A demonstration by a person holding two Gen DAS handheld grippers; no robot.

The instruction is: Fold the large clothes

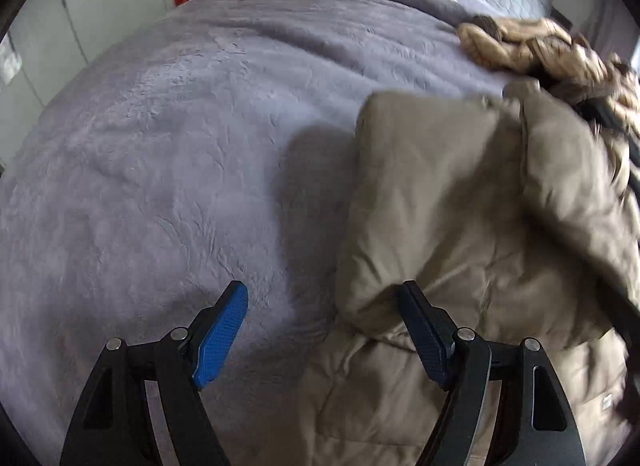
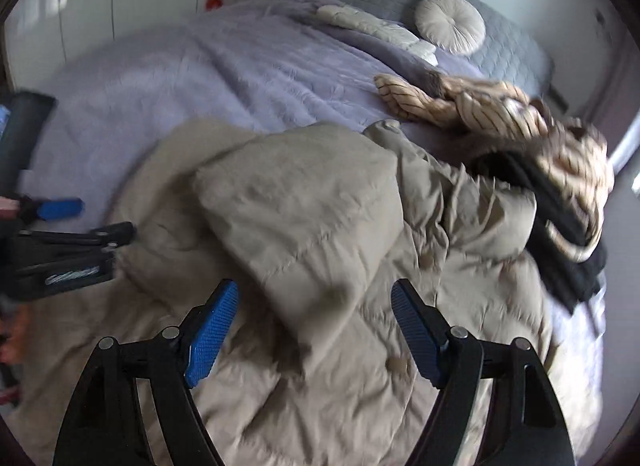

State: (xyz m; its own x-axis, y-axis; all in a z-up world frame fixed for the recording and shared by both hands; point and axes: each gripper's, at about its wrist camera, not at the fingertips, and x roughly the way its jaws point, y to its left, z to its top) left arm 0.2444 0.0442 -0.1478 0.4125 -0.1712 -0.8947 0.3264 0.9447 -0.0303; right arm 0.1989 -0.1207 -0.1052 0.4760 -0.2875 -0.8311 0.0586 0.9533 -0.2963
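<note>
Coat (image 2: 304, 217): beige, padded, on the bed (image 1: 160, 153), one panel folded over.
Left gripper (image 1: 322, 302): jaws wide, empty, at the coat's edge.
Right gripper (image 2: 314, 302): jaws wide, empty, above the fold.
Risk: puffy fill may spring the fold open; striped garment (image 2: 500, 113) nearby could snag.

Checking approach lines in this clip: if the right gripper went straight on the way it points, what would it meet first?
Most likely the beige padded coat: its folded-over flap lies directly ahead of the open right gripper, between the jaw lines. Depth is unclear, but nothing else appears in between.
</note>
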